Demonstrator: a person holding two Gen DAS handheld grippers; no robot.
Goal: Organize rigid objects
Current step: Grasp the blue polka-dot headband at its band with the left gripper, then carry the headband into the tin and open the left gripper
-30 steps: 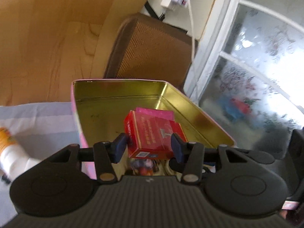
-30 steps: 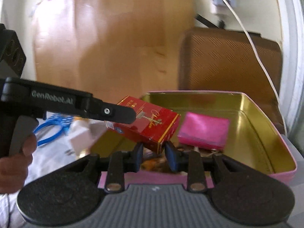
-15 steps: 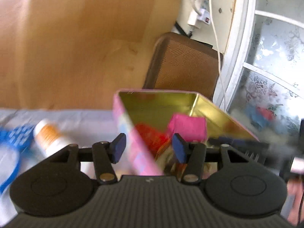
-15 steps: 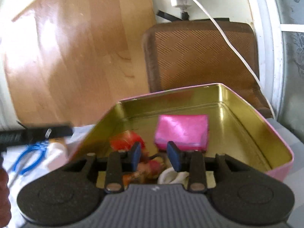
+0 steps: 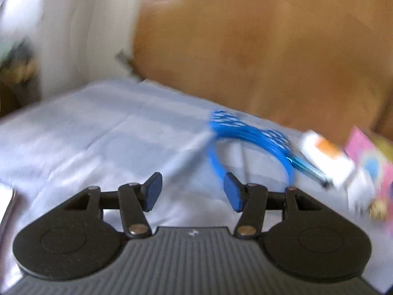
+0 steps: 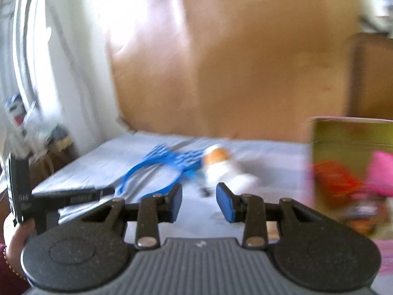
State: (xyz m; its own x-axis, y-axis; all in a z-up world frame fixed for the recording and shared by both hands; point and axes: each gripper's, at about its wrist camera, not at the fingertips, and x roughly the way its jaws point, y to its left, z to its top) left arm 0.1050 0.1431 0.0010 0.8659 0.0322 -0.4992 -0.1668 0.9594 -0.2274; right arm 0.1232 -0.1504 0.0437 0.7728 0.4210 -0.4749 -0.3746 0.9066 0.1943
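Both views are blurred by motion. My left gripper [image 5: 192, 189] is open and empty above the pale blue cloth [image 5: 98, 132]. Ahead and to its right lie a blue plastic band [image 5: 248, 140] with lattice parts and a white bottle [image 5: 326, 159] with an orange label. The pink tin [image 5: 373, 164] is at the right edge. My right gripper [image 6: 199, 196] is open with a narrow gap, nothing in it, and faces the blue band [image 6: 167, 164] and the bottle [image 6: 221, 164]. On its right the tin [image 6: 343, 132] holds a red box [image 6: 336, 179] and a pink packet [image 6: 380, 172].
A wooden board [image 6: 233, 61] rises behind the cloth, with a white curtain [image 6: 73, 73] to its left. The left gripper [image 6: 108, 192] and the hand [image 6: 17, 236] holding it show at the lower left of the right wrist view. A brown chair back [image 6: 368, 73] stands behind the tin.
The left gripper let go of the red box, which now lies in the tin. Both grippers have swung left, away from the tin and toward the blue band and the bottle.
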